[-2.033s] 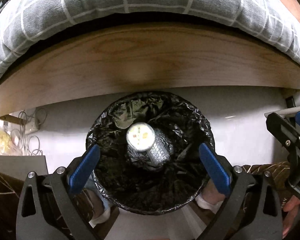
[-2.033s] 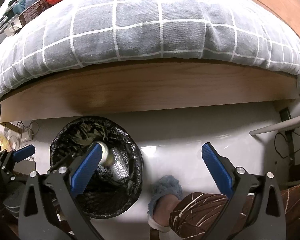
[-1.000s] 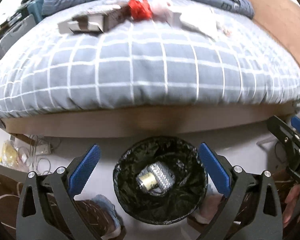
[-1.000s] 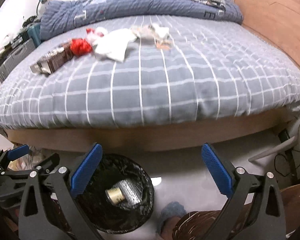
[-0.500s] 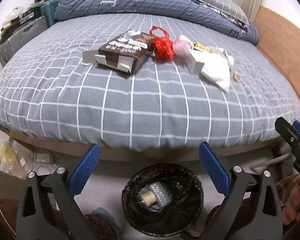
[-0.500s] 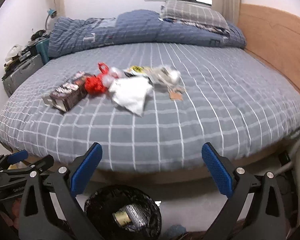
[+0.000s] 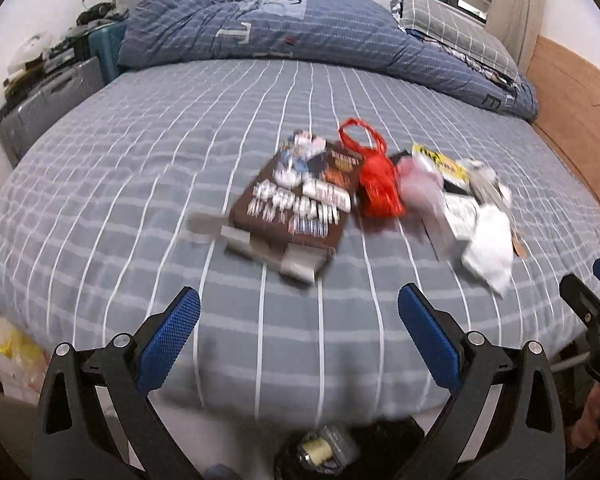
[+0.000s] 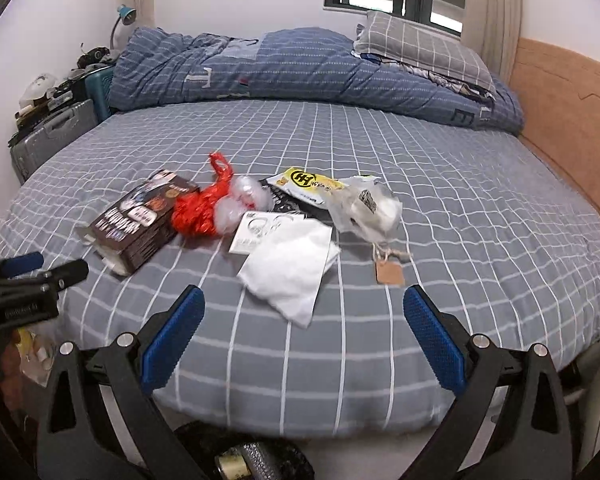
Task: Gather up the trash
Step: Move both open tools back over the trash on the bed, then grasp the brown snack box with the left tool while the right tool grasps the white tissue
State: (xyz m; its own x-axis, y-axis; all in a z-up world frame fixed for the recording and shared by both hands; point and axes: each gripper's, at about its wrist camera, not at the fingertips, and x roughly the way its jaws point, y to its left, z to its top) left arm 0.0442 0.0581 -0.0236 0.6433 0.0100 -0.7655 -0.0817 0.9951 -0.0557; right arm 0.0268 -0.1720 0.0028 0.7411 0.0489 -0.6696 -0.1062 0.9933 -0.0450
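Trash lies on the grey checked bed (image 8: pixel 460 216): a brown box (image 7: pixel 296 204) (image 8: pixel 140 220), a red bag (image 7: pixel 376 180) (image 8: pixel 200 204), a white tissue (image 8: pixel 292 268) (image 7: pixel 488 248), a yellow wrapper (image 8: pixel 308 182), a clear plastic bag (image 8: pixel 368 208) and a paper tag (image 8: pixel 390 272). My left gripper (image 7: pixel 298 336) is open and empty, short of the box. My right gripper (image 8: pixel 304 332) is open and empty, short of the tissue. The black-lined bin (image 7: pixel 380 452) (image 8: pixel 260 460) sits below at the bed's foot and holds a silver canister (image 7: pixel 324 450).
A blue duvet (image 8: pixel 300 68) and a pillow (image 8: pixel 416 44) lie at the far end. A wooden headboard (image 8: pixel 564 108) runs along the right. Grey cases (image 8: pixel 52 136) and clutter stand at the left. The left gripper also shows at the left edge of the right wrist view (image 8: pixel 32 272).
Both grippers have risen from just above the bin to above the bed's edge. The bin has dropped to the bottom of both views and the trash on the bed has come near.
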